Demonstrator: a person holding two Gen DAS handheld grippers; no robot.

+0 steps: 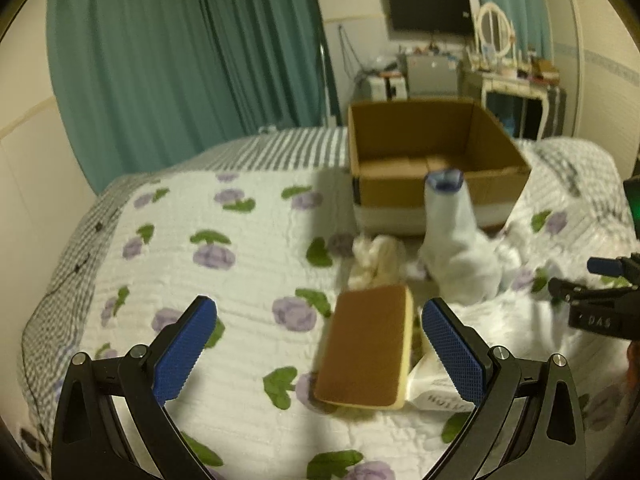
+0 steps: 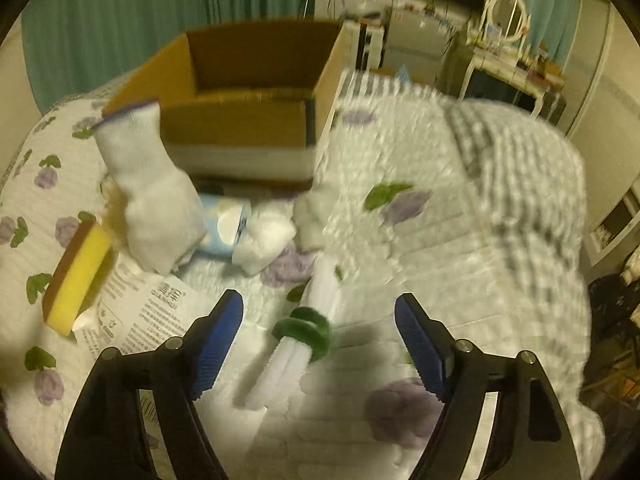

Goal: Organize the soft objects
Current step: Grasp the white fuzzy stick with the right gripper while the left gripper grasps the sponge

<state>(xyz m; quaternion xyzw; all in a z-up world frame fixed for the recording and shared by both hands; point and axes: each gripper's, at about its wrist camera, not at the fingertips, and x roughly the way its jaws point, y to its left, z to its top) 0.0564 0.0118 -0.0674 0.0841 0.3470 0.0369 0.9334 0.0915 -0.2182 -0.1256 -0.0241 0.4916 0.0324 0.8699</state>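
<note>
Straddling sponge [image 1: 366, 346] with left gripper [image 1: 320, 344] wide; right gripper [image 2: 318, 344] half-open, empty, bracketing roll [image 2: 296, 344] for boxing [image 1: 436, 152].

Box [image 1: 436, 148] floor mostly hidden by its near wall, printed pack [image 1: 434, 396] largely covered by sponge [image 1: 366, 348] and left gripper [image 1: 320, 344] pad, right gripper [image 1: 592, 280] cut by frame edge, quilt [image 2: 460, 208] and dresser [image 2: 516, 72] clutter motion-blurred, pack text unreadable.
</note>
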